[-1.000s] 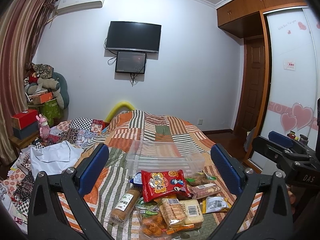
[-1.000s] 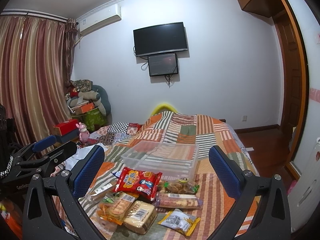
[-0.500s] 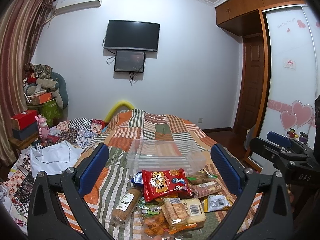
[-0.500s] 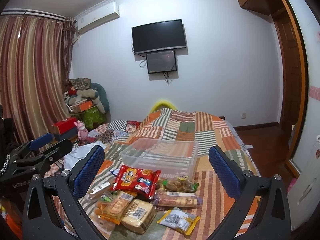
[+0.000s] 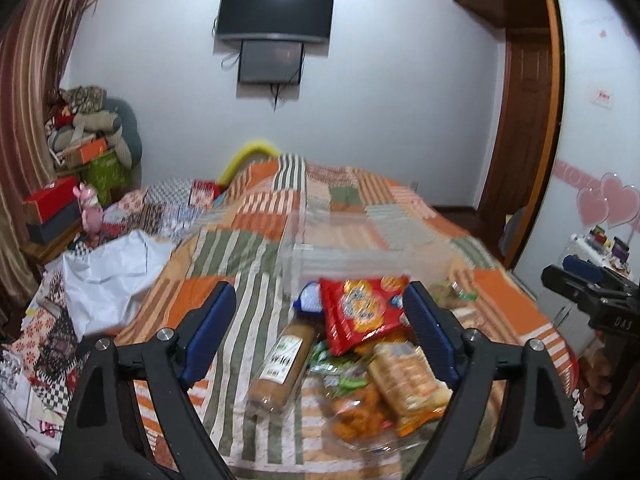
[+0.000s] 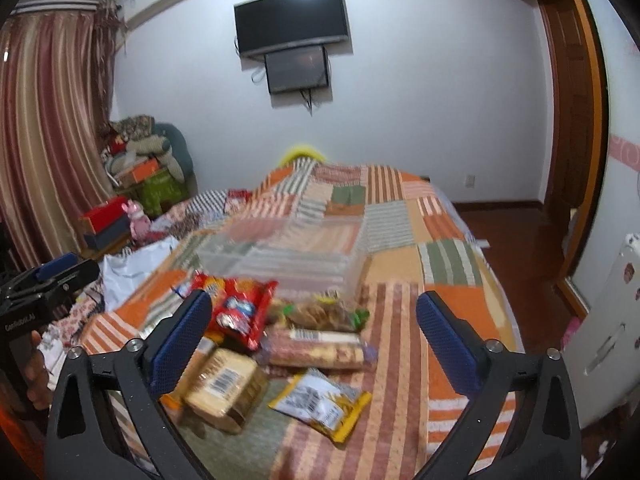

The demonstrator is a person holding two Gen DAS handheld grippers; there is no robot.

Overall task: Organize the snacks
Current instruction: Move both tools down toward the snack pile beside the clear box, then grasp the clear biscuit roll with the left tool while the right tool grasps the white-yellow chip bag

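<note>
A pile of snack packets lies on a patchwork bedspread (image 5: 256, 236). A red chip bag (image 5: 360, 312) lies on top; it also shows in the right wrist view (image 6: 240, 308). A brown biscuit tube (image 5: 282, 360), a pale cracker pack (image 6: 224, 388), a long biscuit sleeve (image 6: 320, 348) and a yellow packet (image 6: 320, 400) lie around it. A clear plastic bin (image 5: 360, 256) stands behind the pile. My left gripper (image 5: 320, 328) is open and empty above the pile. My right gripper (image 6: 312, 340) is open and empty above the pile.
White cloth (image 5: 108, 276) and patterned fabric lie on the bed's left side. Boxes and stuffed items (image 5: 88, 140) are stacked at the left wall. A wooden door (image 5: 520, 120) and a wardrobe stand at the right. A television (image 5: 276, 12) hangs on the far wall.
Both grippers have dropped and moved forward toward the snack pile, which now looks larger and lies between the fingers. Both stay open and empty.
</note>
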